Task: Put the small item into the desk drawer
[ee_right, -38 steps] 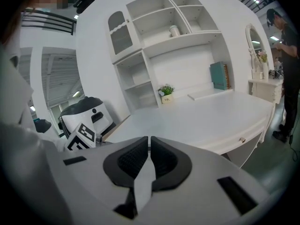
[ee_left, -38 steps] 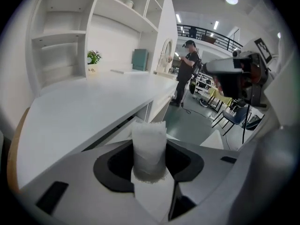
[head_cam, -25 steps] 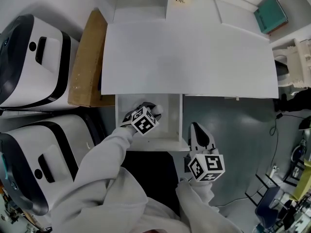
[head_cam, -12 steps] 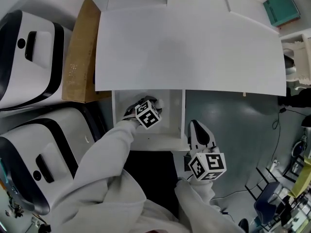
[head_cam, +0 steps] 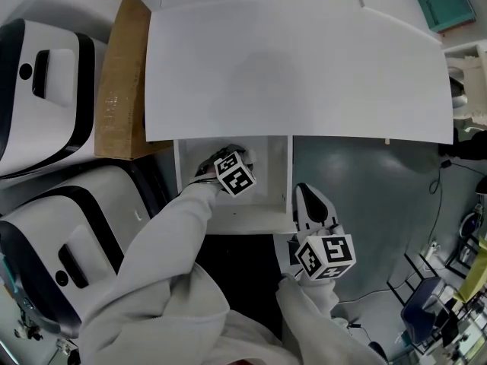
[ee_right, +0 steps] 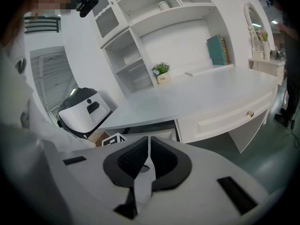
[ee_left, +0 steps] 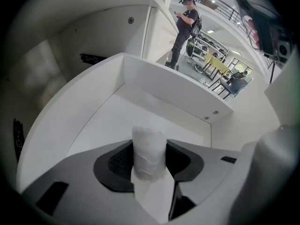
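Observation:
The small item (ee_left: 149, 146) is a white wrapped roll standing upright between the dark pads of my left gripper (ee_left: 149, 162), which is shut on it. That gripper (head_cam: 225, 163) points steeply down inside the open desk drawer (head_cam: 288, 179), its marker cube above the drawer's middle. Beneath the item lies the drawer's white bottom (ee_left: 112, 121), with the drawer's wall (ee_left: 173, 86) beyond. My right gripper (head_cam: 306, 196) hangs outside the drawer, just off its front right corner. Its jaws (ee_right: 148, 154) are shut with nothing between them.
The white desk top (head_cam: 297, 67) overhangs the drawer's back. Two white-and-black machines (head_cam: 42, 90) (head_cam: 68, 257) and a cardboard box (head_cam: 118, 82) stand at the left. A second, closed drawer with a knob (ee_right: 251, 113) sits to the right. A person (ee_left: 185, 25) stands far off.
My left gripper has sunk lower into the drawer with the roll still in its jaws. The right gripper has dropped a little beside the drawer front.

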`<state>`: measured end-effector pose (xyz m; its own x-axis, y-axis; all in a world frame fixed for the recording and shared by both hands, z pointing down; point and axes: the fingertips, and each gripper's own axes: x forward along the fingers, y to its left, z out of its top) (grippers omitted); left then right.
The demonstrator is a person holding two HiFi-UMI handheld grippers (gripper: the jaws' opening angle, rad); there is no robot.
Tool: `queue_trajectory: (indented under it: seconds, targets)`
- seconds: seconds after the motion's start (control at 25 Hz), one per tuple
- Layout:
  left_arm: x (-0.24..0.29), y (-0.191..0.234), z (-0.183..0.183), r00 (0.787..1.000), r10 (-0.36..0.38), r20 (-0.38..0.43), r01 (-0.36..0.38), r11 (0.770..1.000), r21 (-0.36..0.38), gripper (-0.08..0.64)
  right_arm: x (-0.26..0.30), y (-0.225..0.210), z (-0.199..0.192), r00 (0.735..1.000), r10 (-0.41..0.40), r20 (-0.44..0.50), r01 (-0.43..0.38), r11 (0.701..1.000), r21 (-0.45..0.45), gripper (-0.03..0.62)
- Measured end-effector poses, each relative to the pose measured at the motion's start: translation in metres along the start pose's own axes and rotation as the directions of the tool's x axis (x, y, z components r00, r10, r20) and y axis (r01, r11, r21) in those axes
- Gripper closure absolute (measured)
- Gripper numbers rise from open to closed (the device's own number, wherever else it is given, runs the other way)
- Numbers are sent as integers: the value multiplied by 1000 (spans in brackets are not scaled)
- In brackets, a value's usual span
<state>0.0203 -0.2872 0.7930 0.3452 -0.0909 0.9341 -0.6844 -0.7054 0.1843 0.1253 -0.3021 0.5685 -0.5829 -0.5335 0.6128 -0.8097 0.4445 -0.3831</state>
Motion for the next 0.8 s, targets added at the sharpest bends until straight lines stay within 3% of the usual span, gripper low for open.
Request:
queue_trajectory:
  seconds: [0.36, 0.64, 0.8]
  targets:
    - [12, 2, -9, 998, 22, -66, -20, 999, 28, 368, -3, -3, -5, 1000, -11, 1, 11, 1000, 15, 552]
    - [12, 2, -7, 997, 38, -61, -36, 999, 36, 365, -6, -6, -6, 1000, -16, 0, 16, 1000, 23, 552]
    - [11, 1, -8, 999, 30, -42, -30, 1000, 6, 360, -8, -7, -6, 1000, -22, 1, 22, 1000, 21, 552]
